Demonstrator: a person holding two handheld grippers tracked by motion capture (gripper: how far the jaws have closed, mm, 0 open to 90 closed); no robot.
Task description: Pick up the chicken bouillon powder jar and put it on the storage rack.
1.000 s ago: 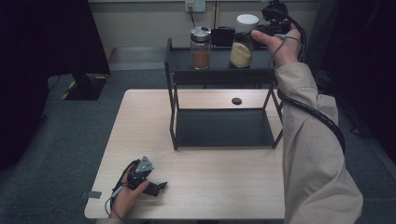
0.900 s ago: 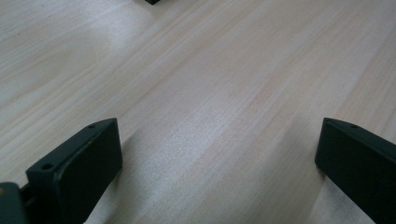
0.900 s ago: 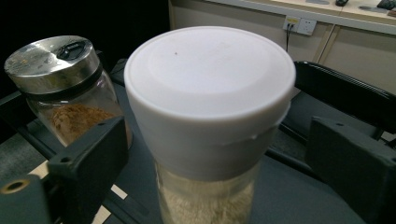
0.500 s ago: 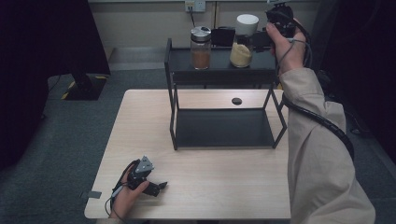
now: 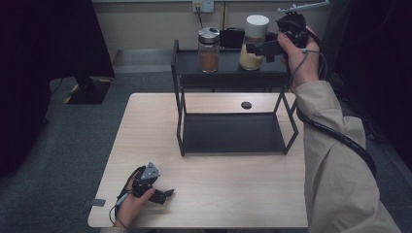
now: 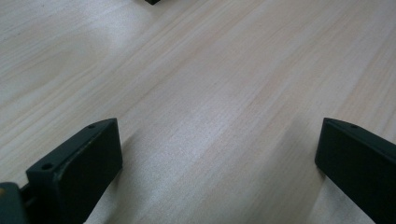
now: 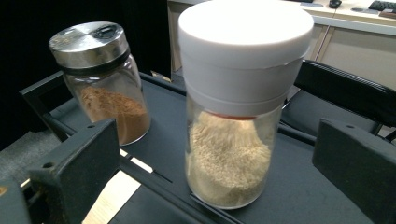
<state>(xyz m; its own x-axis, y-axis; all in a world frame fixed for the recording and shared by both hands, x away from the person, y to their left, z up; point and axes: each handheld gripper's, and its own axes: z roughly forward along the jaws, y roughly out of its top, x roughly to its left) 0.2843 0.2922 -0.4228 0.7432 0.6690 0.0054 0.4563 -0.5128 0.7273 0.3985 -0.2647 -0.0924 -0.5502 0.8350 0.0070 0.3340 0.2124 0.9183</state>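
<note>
A glass jar with a white lid [image 5: 255,42] and pale grains inside stands upright on the top shelf of a black metal rack [image 5: 228,75]. Left of it is a steel-lidded jar of brown powder [image 5: 209,43]. My right gripper [image 5: 260,48] is level with the white-lidded jar [image 7: 240,107]. Its jaws have just been opening and stand wide on either side of the jar, pads clear of the glass. The brown jar [image 7: 105,88] is farther off to the left. My left gripper [image 5: 163,194] lies on the table near the front left edge, open [image 6: 219,154] over bare wood.
The rack stands on a light wooden table [image 5: 145,126] with a lower shelf [image 5: 233,133] under the top one. A small black disc [image 5: 246,105] lies on the table behind the rack. A black box [image 5: 231,38] sits behind the jars. A dark chair [image 7: 345,93] is beyond the shelf.
The right gripper's jaws have spread apart from the white-lidded jar, which stays upright on the shelf. The right hand has shifted a little. The left gripper has not moved.
</note>
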